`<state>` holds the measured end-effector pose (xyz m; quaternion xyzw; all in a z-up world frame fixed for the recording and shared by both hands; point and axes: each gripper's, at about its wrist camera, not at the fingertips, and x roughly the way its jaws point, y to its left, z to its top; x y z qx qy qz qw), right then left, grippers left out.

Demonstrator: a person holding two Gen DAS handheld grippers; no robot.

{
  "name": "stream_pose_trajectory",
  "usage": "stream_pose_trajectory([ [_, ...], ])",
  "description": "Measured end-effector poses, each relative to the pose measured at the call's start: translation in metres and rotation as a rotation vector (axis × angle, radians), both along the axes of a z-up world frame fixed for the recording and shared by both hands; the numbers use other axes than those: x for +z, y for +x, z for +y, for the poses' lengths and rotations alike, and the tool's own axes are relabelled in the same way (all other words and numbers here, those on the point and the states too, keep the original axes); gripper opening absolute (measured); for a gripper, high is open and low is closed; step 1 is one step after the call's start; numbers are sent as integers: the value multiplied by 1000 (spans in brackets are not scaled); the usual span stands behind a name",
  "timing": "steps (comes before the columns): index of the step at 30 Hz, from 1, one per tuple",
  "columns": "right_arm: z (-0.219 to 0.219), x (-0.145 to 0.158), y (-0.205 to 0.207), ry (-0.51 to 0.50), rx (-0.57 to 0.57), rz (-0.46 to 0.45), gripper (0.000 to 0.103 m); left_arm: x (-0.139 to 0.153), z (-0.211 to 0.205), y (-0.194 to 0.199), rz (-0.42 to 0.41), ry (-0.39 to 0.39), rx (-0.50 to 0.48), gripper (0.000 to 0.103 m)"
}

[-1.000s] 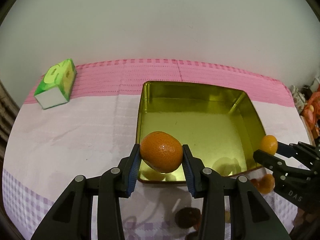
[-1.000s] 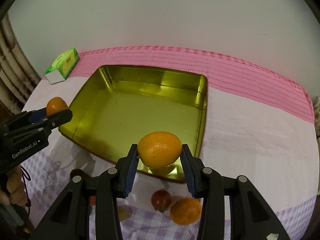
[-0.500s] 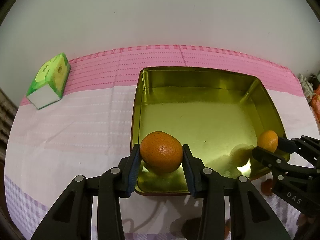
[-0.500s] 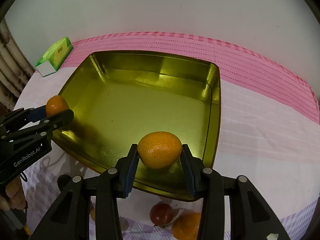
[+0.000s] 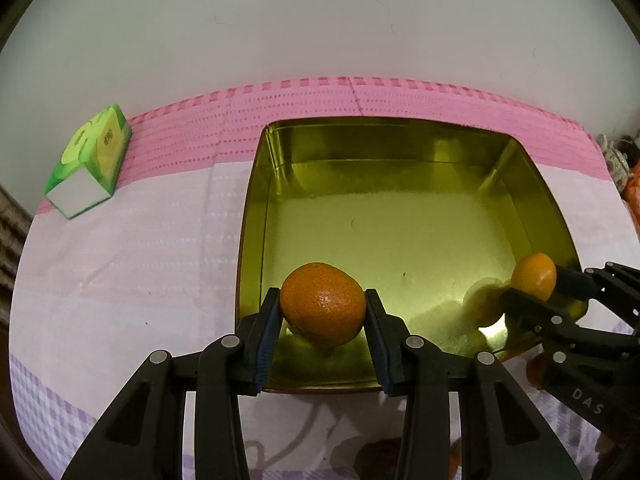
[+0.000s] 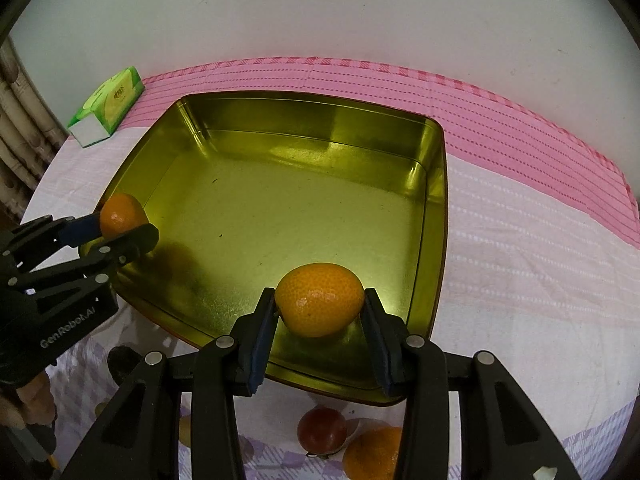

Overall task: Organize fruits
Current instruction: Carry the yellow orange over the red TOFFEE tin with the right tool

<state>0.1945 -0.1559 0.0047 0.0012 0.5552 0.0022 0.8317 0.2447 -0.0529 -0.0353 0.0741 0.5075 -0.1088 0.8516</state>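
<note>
A square golden tin tray (image 5: 400,152) (image 6: 304,128) lies on the pink-and-white tablecloth. My left gripper (image 5: 322,312) is shut on an orange mandarin (image 5: 322,306), held just above the tray's near left corner. My right gripper (image 6: 320,310) is shut on a second mandarin (image 6: 320,305), low over the tray's near right corner. Each gripper shows in the other's view: the right gripper (image 5: 536,292) with its mandarin (image 5: 534,276) at the tray's right rim, the left gripper (image 6: 120,226) with its mandarin (image 6: 120,214) at the left rim. Nothing lies inside the tray.
A green tissue box (image 5: 88,160) (image 6: 108,106) stands at the table's far left by the wall. Near the front edge lie a red fruit (image 6: 322,428), another mandarin (image 6: 372,454) and a dark fruit (image 6: 120,360). A hand (image 6: 28,400) holds the left gripper.
Both grippers have come forward and down with their mandarins, from in front of the tray's near rim to low over its near corners. The grips have not changed.
</note>
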Motion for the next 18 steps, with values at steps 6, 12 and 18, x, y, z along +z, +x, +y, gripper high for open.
stream_pose_trajectory([
  [6,1,0,0,-5,0,0,40,-4,-2,-2,6,12,1,41],
  [12,1,0,0,-6,0,3,40,-5,-3,-5,5,21,2,42],
  [18,1,0,-3,-9,4,5,40,-5,-3,-8,13,17,14,42],
])
